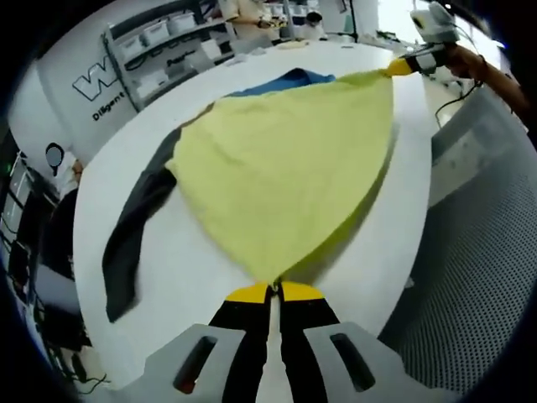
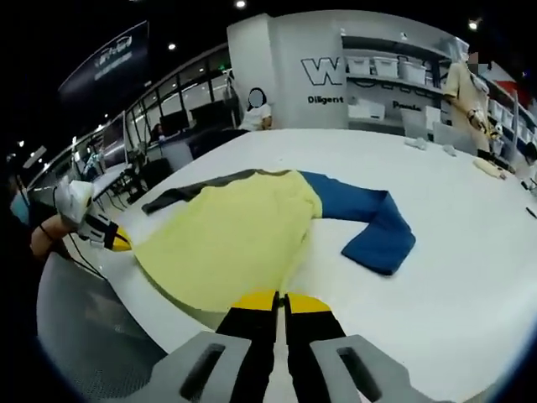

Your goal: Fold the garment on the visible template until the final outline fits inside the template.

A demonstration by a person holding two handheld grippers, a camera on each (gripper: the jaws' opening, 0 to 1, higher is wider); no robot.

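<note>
Left gripper view: both claws, left (image 1: pixel 275 290) and right (image 1: pixel 401 67), pinch closed on the yellow garment's (image 1: pixel 285 168) corners above the white table (image 1: pixel 210 269).

Both views are bright and evenly lit from overhead, with small round ceiling lamps (image 2: pixel 173 46) glowing at 11 o'clock in the right gripper view. The glossy white tabletop (image 1: pixel 210 269) carries only soft, faint shadows and mild sheen. Fisheye bending curves straight lines toward the edges, where detail smears slightly.
</note>
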